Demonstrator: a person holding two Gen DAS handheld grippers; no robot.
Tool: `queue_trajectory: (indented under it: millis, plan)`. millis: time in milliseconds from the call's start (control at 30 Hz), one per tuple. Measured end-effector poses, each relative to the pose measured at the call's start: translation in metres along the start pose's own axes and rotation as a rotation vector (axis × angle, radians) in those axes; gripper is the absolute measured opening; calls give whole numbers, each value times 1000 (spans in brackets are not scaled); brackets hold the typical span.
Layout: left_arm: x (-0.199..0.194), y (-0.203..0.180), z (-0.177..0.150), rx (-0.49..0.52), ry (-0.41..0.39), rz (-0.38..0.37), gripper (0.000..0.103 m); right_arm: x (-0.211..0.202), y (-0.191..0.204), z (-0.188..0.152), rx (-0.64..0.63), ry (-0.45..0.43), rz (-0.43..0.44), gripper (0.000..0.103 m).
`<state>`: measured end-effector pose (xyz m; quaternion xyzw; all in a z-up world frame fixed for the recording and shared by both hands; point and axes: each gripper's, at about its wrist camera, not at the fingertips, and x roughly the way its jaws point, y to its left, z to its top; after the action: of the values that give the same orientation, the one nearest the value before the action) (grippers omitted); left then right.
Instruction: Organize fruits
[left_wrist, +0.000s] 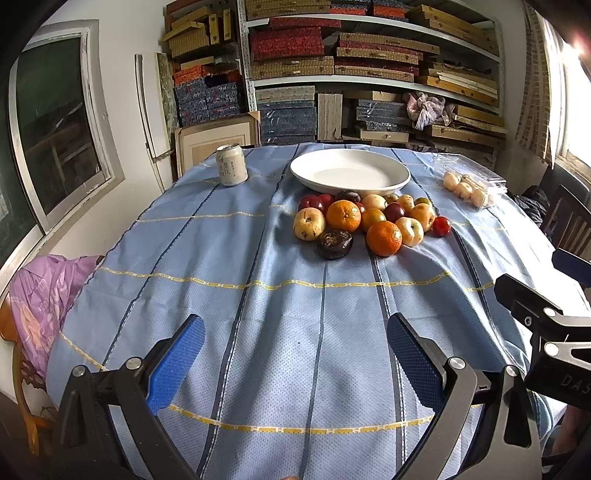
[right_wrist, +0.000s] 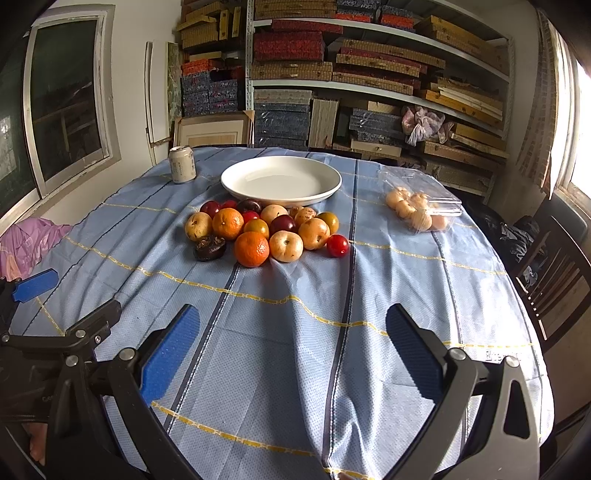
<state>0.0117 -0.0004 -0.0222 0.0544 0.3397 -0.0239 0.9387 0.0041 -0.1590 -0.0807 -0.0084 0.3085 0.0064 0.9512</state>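
A heap of fruit (left_wrist: 369, 221) (right_wrist: 266, 230) lies on the blue cloth: oranges (left_wrist: 384, 238), pale apples (left_wrist: 309, 223), red plums (left_wrist: 441, 226) and a dark fruit (left_wrist: 334, 243). An empty white plate (left_wrist: 351, 171) (right_wrist: 280, 179) stands just behind the heap. My left gripper (left_wrist: 295, 354) is open and empty, low over the near cloth, well short of the fruit. My right gripper (right_wrist: 291, 350) is open and empty, likewise near the front. Each gripper shows at the edge of the other's view.
A drink can (left_wrist: 231, 164) (right_wrist: 182, 164) stands at the back left. A clear plastic box of pale round fruits (left_wrist: 469, 190) (right_wrist: 417, 210) lies at the back right. A dark chair (right_wrist: 554, 266) is on the right, shelves of boxes behind.
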Motion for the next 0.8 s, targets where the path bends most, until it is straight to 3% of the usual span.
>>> queue_trajectory:
  millis: [800]
  plan:
    - [19, -1, 6, 2, 40, 2, 100, 12, -6, 6, 12, 25, 6, 99]
